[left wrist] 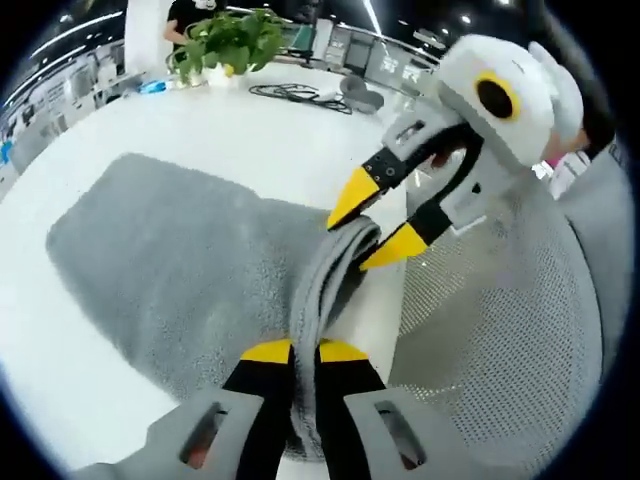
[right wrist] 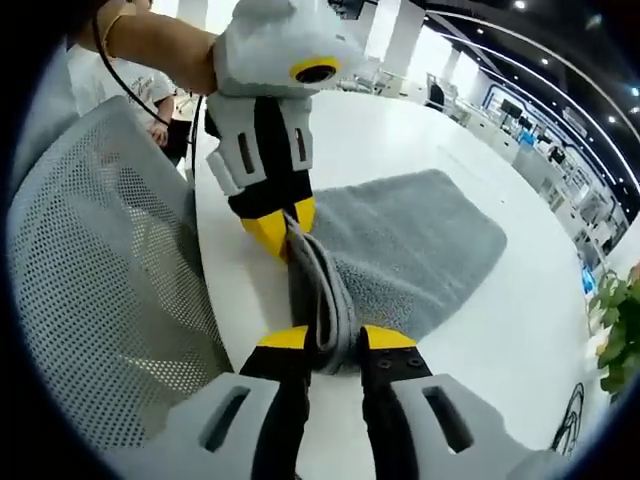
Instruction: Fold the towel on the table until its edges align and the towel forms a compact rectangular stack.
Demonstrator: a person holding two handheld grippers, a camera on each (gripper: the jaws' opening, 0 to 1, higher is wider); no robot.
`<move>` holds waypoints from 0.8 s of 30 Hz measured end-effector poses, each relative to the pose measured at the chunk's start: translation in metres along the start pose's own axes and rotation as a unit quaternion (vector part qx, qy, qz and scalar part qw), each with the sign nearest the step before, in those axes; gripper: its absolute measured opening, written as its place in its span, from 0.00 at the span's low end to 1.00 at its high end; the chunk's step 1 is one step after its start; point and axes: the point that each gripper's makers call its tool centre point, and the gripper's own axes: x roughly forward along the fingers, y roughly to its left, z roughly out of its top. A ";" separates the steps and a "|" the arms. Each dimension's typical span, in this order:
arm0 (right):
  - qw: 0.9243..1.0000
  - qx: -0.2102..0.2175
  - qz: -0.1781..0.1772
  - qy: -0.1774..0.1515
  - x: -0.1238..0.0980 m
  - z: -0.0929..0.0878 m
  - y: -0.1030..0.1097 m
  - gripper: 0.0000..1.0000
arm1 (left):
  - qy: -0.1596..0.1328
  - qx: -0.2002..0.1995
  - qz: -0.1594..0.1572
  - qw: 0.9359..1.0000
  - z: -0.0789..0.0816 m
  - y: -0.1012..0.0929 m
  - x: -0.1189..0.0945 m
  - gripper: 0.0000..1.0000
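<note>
- the white table (left wrist: pixel 200 130) carries the grey towel (left wrist: pixel 170 260), which lies spread across it, with its near edge gathered up off the surface in a thick bunched fold at the table's rim.
- a mesh chair back (right wrist: pixel 100 280) stands just beside that rim, close to both grippers; a potted plant (left wrist: pixel 225 40) and a coil of cable (left wrist: pixel 300 95) sit well apart at the far side.
- the left gripper (left wrist: pixel 305 352) has its jaws closed on one end of the bunched edge; the right gripper (right wrist: pixel 337 338) has its jaws closed on the other end, so the fold runs taut between them.
- risk, as i judge it: the bunched layers are thick and uneven, so one layer could slip out of either pair of jaws when the edge is carried over, leaving the corners misaligned.
- a second risk: uneven pulling could drag the flat part toward the rim or against the chair, skewing the fold.
</note>
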 end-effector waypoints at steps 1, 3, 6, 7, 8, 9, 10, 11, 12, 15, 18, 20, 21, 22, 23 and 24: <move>1.000 -0.003 -0.004 -0.004 -0.001 0.002 0.001 0.20 | -0.001 -0.008 -0.003 1.000 0.002 -0.002 -0.002 0.07; 1.000 -0.010 -0.009 -0.008 -0.002 0.005 0.002 0.24 | -0.004 -0.014 -0.001 1.000 0.005 -0.002 -0.005 0.07; 1.000 -0.028 0.000 -0.004 0.001 0.006 0.007 0.29 | -0.013 -0.040 -0.007 0.999 0.007 -0.003 -0.008 0.07; 0.999 -0.034 0.001 -0.001 0.002 0.006 0.009 0.30 | -0.011 -0.043 -0.009 0.999 0.008 -0.004 -0.009 0.07; 0.999 -0.040 0.001 0.001 0.003 0.006 0.010 0.30 | -0.010 -0.042 -0.009 0.999 0.008 -0.004 -0.009 0.07; 0.999 -0.049 0.000 0.002 0.004 0.006 0.011 0.30 | -0.009 -0.042 -0.011 0.999 0.005 -0.001 -0.007 0.07; 0.998 -0.065 -0.005 0.010 0.004 0.005 0.014 0.31 | -0.009 -0.042 -0.012 0.999 0.005 -0.001 -0.007 0.07; 0.997 -0.075 -0.012 0.015 0.003 0.004 0.013 0.33 | -0.010 -0.042 -0.015 0.999 0.005 0.001 -0.007 0.07; 0.996 -0.081 -0.019 0.016 0.004 0.006 0.012 0.33 | -0.012 -0.042 -0.016 0.999 0.005 0.001 -0.007 0.07; 0.995 -0.096 -0.029 0.022 0.010 0.007 0.007 0.32 | -0.013 -0.039 -0.018 0.999 0.007 -0.003 -0.010 0.07; 0.994 -0.102 -0.032 0.020 0.015 0.010 0.002 0.28 | -0.015 -0.043 -0.018 0.999 0.009 -0.007 -0.012 0.07; 0.994 -0.100 -0.038 0.017 0.015 0.012 -0.003 0.24 | -0.016 -0.036 -0.018 0.999 0.007 -0.002 -0.010 0.07; 0.995 -0.095 -0.039 0.014 0.014 0.015 -0.005 0.21 | -0.017 -0.032 -0.018 0.999 0.007 -0.003 -0.011 0.07; 0.995 -0.089 -0.042 0.007 0.012 0.017 -0.007 0.15 | -0.017 -0.027 -0.018 0.999 0.007 -0.004 -0.011 0.07; 0.996 -0.081 -0.042 -0.001 0.011 0.020 -0.008 0.12 | -0.017 -0.023 -0.018 0.999 0.008 -0.007 -0.012 0.08; 0.997 -0.071 -0.040 -0.007 0.010 0.022 -0.008 0.11 | -0.016 -0.021 -0.015 1.000 0.009 -0.009 -0.013 0.08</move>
